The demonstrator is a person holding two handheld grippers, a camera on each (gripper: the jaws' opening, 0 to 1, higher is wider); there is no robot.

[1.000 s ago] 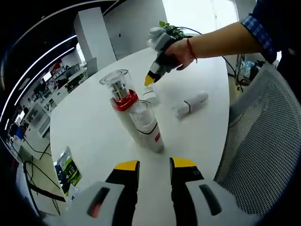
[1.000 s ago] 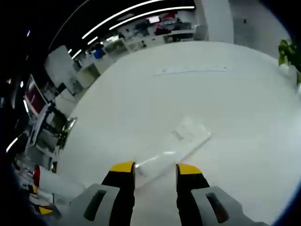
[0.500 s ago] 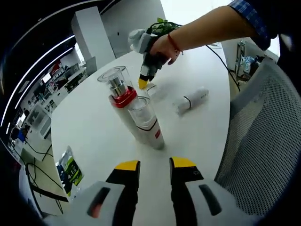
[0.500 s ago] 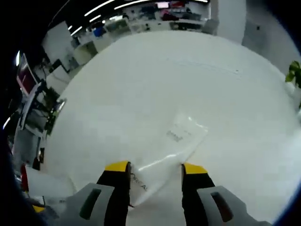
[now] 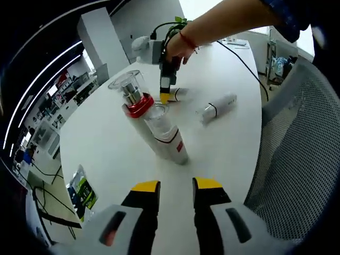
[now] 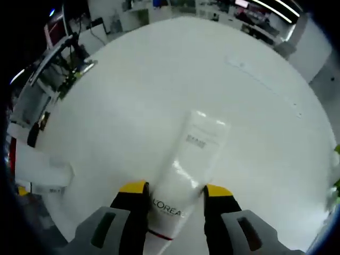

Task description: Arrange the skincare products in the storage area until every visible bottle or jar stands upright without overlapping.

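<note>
The right tool (image 6: 172, 190) is spread wide around a lying L'Oréal tube (image 6: 183, 175); the left tool (image 5: 176, 187) is held open, empty

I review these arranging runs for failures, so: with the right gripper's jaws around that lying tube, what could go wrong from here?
The white squeeze tube lies flat between the open right gripper jaws; its soft, smooth body could slip or twist when lifted. The two tall white bottles stand touching nearby, so a swing of the tube might topple them.
</note>
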